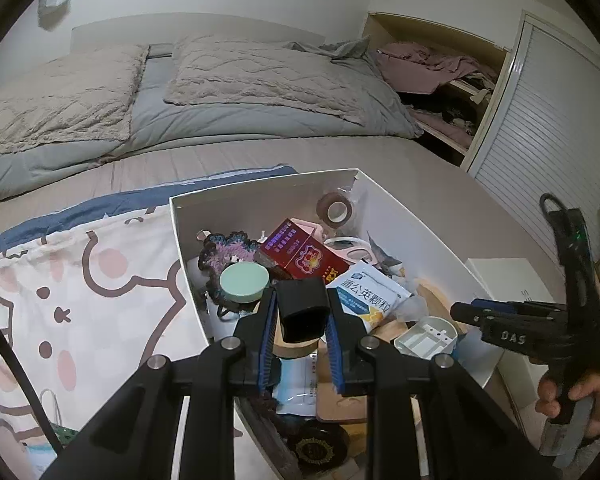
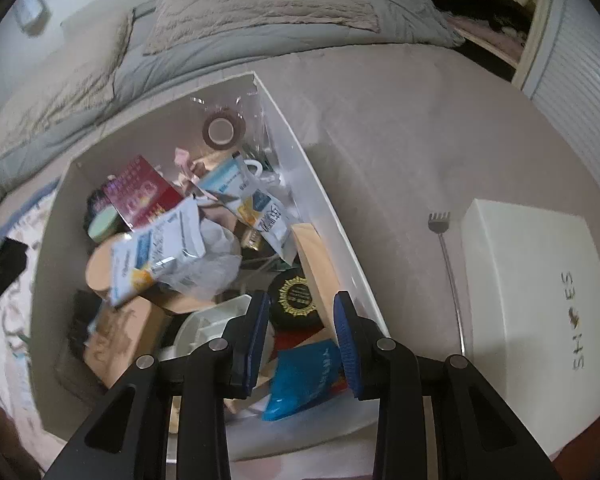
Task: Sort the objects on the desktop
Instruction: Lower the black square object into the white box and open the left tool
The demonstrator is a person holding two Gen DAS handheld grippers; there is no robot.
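Left hand-held gripper (image 1: pixel 302 312) is clamped on a small black block (image 1: pixel 303 307) above the white box (image 1: pixel 260 192); right hand-held gripper (image 2: pixel 302 320) hangs partly open, empty, over the clutter.

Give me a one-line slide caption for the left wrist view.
Left gripper shut on a small black box above a cluttered white bin on the bed.
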